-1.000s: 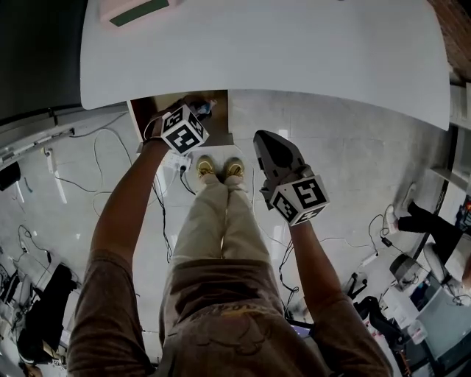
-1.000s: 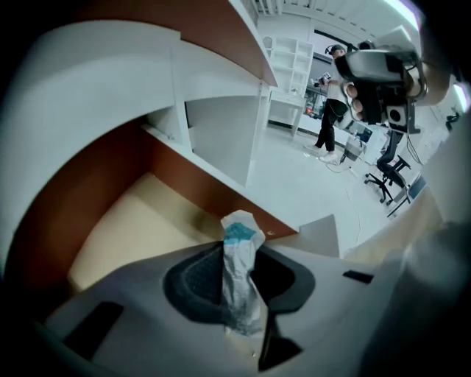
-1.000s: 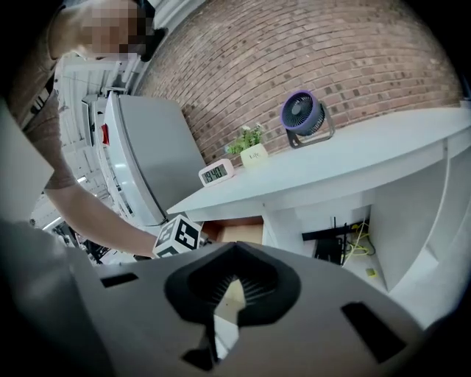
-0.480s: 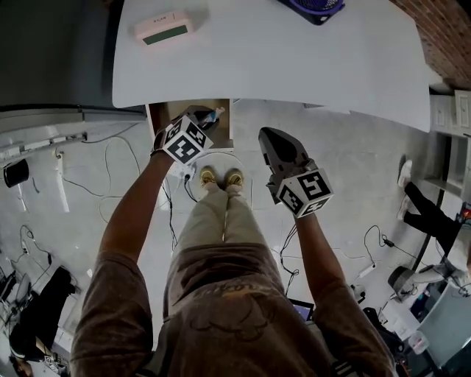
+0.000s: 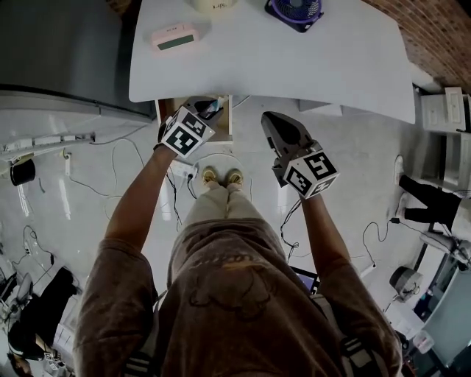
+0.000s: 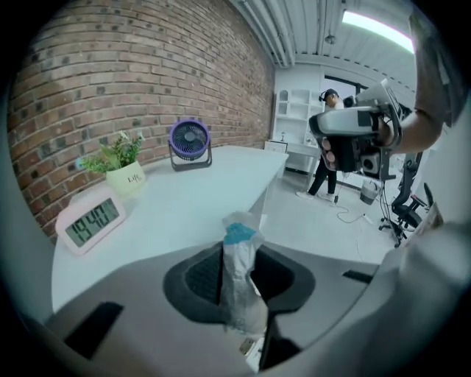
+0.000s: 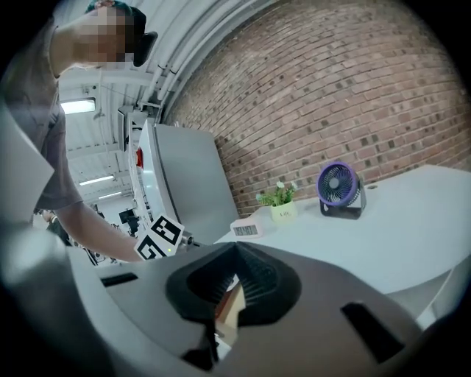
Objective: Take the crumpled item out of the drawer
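- A white bench (image 5: 294, 66) stands against a brick wall (image 6: 132, 74). It carries a clock (image 5: 176, 38), a potted plant (image 6: 125, 177) and a purple fan (image 5: 294, 11).
- A wooden drawer (image 5: 225, 121) stands pulled out under the front edge of the bench, on the person's left.
- The left tool (image 5: 204, 109) is clenched on the crumpled item (image 6: 241, 287), a white wrapper with a blue patch near its top. The wrapper stands upright between the pads and projects past the jaw tips.
- In the head view the left tool is above the open drawer, at the bench edge. The left gripper view looks across the bench top, so the item appears to be raised clear of the drawer.
- The right tool (image 5: 271, 119) hangs over the floor (image 5: 353, 162), right of the drawer. Its jaws are together and nothing is held between them.
- Step in hand, as judged: withdrawal of the item.
- Keep the grip constant, because the wrapper is light and thin and could slide out if the jaws relax.
- Move the left tool up and toward the body, keeping it clear of the bench edge and the drawer wall.
- Keep the right tool away from the left tool's path.
- Release only over a firm, bare surface.
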The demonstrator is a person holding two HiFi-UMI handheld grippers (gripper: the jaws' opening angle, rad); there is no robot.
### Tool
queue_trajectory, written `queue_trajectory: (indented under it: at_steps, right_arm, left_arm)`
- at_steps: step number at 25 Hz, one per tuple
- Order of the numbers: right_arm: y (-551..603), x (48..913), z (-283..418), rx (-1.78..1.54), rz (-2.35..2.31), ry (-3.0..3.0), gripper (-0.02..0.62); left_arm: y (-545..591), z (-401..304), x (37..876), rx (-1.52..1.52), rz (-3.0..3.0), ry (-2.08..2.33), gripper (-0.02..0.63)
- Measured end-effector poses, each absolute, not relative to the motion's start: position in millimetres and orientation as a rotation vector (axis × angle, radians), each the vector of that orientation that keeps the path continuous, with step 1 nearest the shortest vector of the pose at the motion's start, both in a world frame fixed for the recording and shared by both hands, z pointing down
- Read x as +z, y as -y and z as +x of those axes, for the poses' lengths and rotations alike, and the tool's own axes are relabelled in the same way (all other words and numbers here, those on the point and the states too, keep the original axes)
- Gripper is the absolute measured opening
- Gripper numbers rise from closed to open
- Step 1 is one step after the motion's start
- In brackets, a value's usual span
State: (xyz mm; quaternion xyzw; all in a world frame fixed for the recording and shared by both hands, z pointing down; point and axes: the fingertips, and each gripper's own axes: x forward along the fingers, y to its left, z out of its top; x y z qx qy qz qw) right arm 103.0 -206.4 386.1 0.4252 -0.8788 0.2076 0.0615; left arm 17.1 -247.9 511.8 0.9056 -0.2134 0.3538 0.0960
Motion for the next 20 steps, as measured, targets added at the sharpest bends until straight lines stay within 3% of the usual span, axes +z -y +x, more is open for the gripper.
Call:
queue_trajectory:
  at_steps: [20]
  right_arm:
    - [201, 274, 80, 0.44, 1.197, 2.841, -0.003]
  left_arm:
    - [269, 12, 348, 0.756, 2.851, 0.819, 0.087]
